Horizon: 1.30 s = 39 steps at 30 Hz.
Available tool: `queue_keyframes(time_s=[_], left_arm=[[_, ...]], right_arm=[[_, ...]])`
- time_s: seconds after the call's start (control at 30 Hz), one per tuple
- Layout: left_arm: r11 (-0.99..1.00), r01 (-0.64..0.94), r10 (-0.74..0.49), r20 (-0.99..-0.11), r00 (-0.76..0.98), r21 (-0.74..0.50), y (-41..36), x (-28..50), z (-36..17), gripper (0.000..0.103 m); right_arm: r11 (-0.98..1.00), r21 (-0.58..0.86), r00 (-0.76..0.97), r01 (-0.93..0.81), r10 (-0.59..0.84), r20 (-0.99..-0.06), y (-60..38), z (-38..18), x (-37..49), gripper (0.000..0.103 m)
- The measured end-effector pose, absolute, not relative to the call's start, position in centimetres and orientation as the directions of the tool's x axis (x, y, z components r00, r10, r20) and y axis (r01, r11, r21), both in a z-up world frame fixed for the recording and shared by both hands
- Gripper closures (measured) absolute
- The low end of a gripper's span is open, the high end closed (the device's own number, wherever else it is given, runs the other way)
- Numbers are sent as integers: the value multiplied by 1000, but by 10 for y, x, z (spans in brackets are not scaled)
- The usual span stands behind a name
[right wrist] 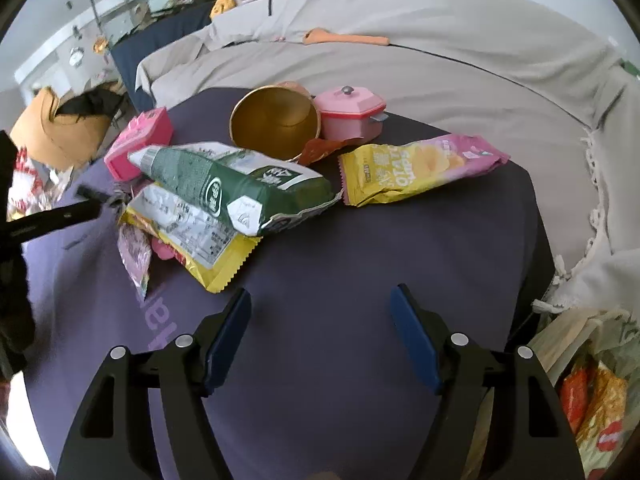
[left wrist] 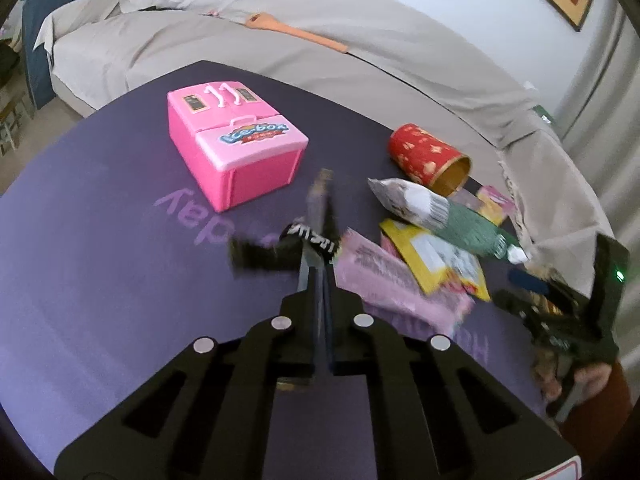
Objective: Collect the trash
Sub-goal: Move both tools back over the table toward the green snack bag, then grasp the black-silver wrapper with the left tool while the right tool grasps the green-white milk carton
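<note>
My left gripper (left wrist: 320,276) is shut on a small dark wrapper (left wrist: 316,236) and holds it just above the purple table; it is blurred. Beside it lie a pink wrapper (left wrist: 396,292), a yellow packet (left wrist: 432,256) and a green bag (left wrist: 468,224). My right gripper (right wrist: 320,320) is open and empty over bare table. Ahead of it are the green bag (right wrist: 240,184) on a yellow packet (right wrist: 200,240), and a yellow-pink chip packet (right wrist: 420,168). The left gripper's fingers (right wrist: 72,212) show at the left edge there.
A pink toy fridge (left wrist: 236,140) stands mid-table. A red can (left wrist: 428,156) lies on its side, its gold mouth open (right wrist: 276,120). A pink toy pot (right wrist: 352,116) sits behind it. A bag of collected trash (right wrist: 592,400) hangs off the table's right edge. A covered sofa (right wrist: 440,52) runs behind.
</note>
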<state>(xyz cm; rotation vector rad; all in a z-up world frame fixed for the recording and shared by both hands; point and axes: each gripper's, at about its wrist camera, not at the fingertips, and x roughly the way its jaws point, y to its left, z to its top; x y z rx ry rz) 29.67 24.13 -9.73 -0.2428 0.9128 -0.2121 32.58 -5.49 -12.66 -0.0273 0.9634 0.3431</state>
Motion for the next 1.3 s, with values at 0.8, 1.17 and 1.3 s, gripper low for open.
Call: queue_keyframes(time_s=[0.8,1.17,1.3], left_arm=[[947,293,-286,-763,580,-132,234,267,-78,53],[973,178,-222,-783,582,-144,248,286,-87,88],[973,110,-228,-761,608,-204,269,275,-77,87]], right_arm=[[906,107,605,-409,357,-712,-9,-54,363,34],[844,133,501,-519,427,-753,5,-59,381,34],[838,195,439,-509,448,-779,22,-75,415,34]])
